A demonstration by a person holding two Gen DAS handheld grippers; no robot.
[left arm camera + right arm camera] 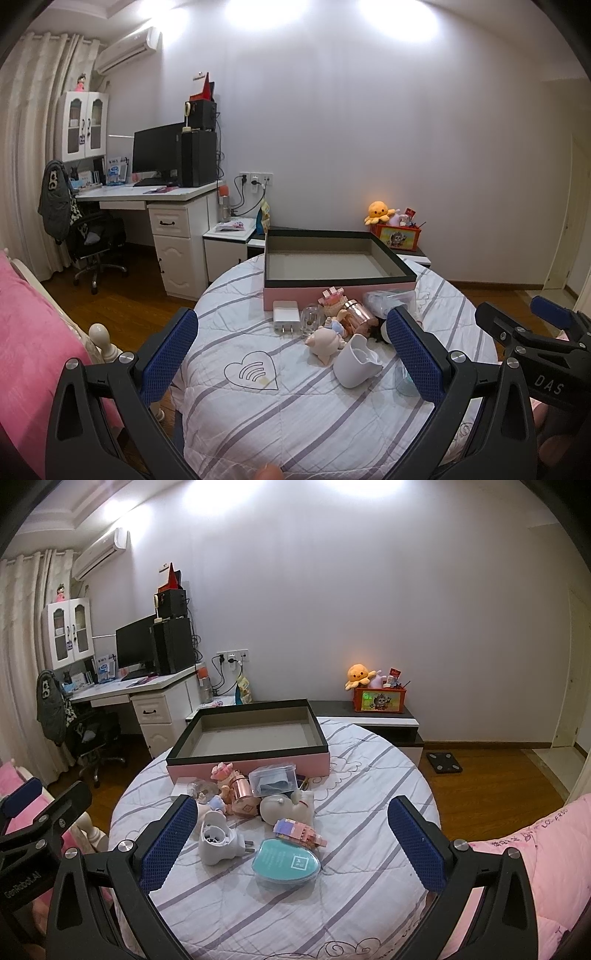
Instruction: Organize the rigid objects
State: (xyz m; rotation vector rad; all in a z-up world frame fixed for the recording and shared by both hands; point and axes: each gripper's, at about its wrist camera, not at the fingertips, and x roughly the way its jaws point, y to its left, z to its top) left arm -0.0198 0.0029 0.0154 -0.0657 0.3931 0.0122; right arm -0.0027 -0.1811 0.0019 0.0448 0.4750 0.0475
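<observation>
Nothing looks sorted yet: the pink box (pixel 247 734) sits empty, the small toys, white plug-in device (pixel 218 840) and teal case (pixel 286 864) heaped just before it, while left gripper (pixel 291 350) and right gripper (pixel 291 838) gape wide, holding nothing.

Both wrist cameras look forward and slightly down over the near edge of the round surface (pixel 258 424), toward the far wall. The left view sits left of the right one. Both share the pink box (pixel 338 254) and toy pile (pixel 255 801), at middle distance.
</observation>
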